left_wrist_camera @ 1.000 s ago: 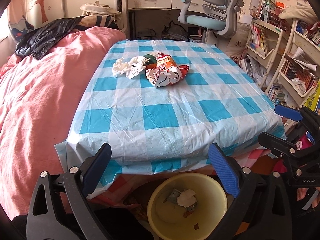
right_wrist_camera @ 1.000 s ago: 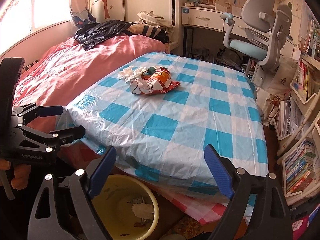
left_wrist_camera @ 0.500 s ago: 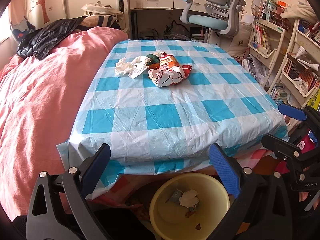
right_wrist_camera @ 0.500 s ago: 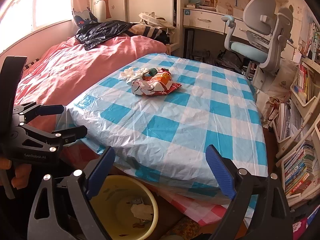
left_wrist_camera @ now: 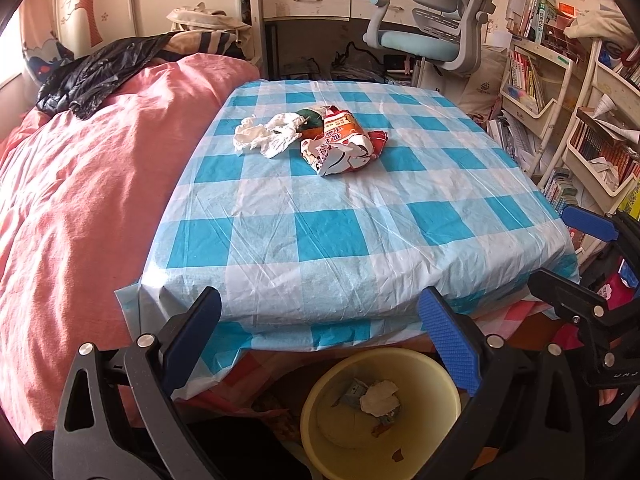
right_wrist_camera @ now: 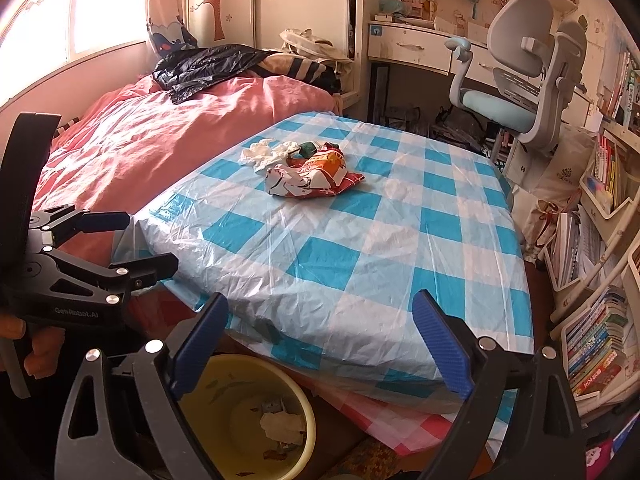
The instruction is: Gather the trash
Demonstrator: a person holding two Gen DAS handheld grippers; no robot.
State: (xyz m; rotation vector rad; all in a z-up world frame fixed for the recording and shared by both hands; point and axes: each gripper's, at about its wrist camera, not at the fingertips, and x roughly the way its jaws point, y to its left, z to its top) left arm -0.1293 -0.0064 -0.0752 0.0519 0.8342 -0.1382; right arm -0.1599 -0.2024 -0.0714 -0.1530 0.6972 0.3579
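At lower frame, both the left gripper point(left_wrist_camera: 320, 328) and right gripper point(right_wrist_camera: 320, 332) gape wide and empty, edging forward from the yellow bin point(left_wrist_camera: 320, 396) toward the snack wrapper point(left_wrist_camera: 340, 148), next pickup.

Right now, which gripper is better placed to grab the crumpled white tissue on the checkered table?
Left, marginally. Both grippers are open, empty and back at the near edge, but the white tissue lies on the pile's left, beside the bed, nearer the left gripper than the right gripper.

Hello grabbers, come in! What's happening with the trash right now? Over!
Left gripper open, right gripper open, both empty. Snack wrapper and crumpled tissue on the checkered table. Yellow bin below near edge. Path clear.
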